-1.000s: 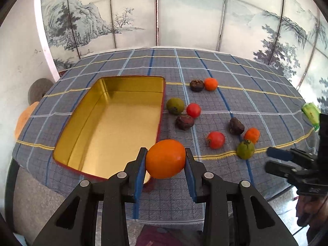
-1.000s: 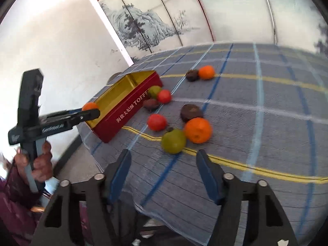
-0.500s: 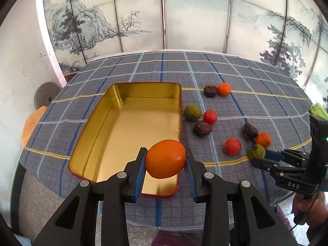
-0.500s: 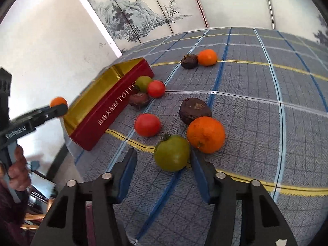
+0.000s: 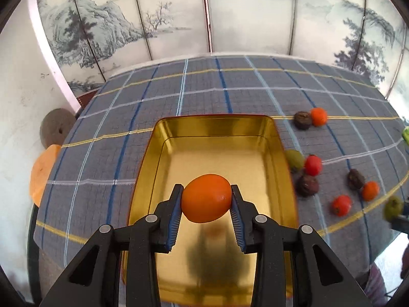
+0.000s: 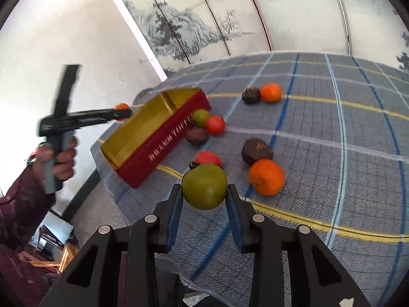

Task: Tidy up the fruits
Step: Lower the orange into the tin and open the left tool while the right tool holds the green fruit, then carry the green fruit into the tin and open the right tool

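Two grippers busy at once here. Left gripper (image 5: 206,199) has its jaws clamped on an orange fruit (image 5: 206,198), held up over the near end of the gold tin (image 5: 214,128), which looks empty so far. So the step in hand is probably the first drop-off: next move should be lowering a bit and letting go so it doesn't bounce on the bare metal.

Right gripper (image 6: 204,194) has its jaws set about as wide as the green fruit (image 6: 204,186) sitting between them. Hard to tell if the pads are actually gripping yet or just bracketing it. That fruit sits near the table's front edge, just beside another orange (image 6: 267,177) and a red one (image 6: 207,158).
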`<move>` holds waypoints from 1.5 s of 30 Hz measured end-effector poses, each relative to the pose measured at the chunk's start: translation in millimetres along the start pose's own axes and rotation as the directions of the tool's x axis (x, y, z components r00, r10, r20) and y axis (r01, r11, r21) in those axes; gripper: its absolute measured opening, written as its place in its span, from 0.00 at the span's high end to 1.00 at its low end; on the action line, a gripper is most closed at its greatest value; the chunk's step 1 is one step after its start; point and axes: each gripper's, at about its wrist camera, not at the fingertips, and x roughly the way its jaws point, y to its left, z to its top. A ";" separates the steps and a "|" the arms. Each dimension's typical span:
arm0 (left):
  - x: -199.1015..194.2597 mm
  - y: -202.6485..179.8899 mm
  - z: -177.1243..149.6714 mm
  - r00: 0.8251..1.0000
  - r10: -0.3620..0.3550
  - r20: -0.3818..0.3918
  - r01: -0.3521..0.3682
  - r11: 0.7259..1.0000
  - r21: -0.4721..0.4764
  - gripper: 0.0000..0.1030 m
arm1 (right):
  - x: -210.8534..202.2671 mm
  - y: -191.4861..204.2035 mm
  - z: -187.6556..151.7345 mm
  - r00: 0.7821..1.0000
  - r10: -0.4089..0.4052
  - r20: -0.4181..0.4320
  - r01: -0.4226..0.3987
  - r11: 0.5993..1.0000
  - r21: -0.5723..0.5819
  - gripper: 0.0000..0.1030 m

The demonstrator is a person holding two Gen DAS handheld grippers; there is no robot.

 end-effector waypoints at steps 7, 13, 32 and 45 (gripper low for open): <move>36.3 -3.0 25.7 0.996 0.087 -0.007 -0.085 0.990 0.109 0.64 | -15.1 3.1 19.9 0.999 0.006 0.045 -0.006 1.000 -0.004 0.69; 62.7 6.5 44.4 0.990 0.137 -0.040 -0.131 0.982 0.132 0.63 | -14.2 4.3 29.2 0.999 0.004 0.048 -0.004 1.000 -0.013 0.69; 86.7 25.0 55.4 0.980 0.189 -0.062 -0.179 0.974 0.138 0.61 | 4.8 15.6 35.3 1.000 0.020 0.005 -0.020 0.999 -0.035 0.69; 68.2 24.7 54.8 0.984 0.179 0.003 -0.178 0.977 0.119 0.42 | 7.3 25.4 38.0 0.999 0.035 -0.002 -0.035 0.998 -0.053 0.69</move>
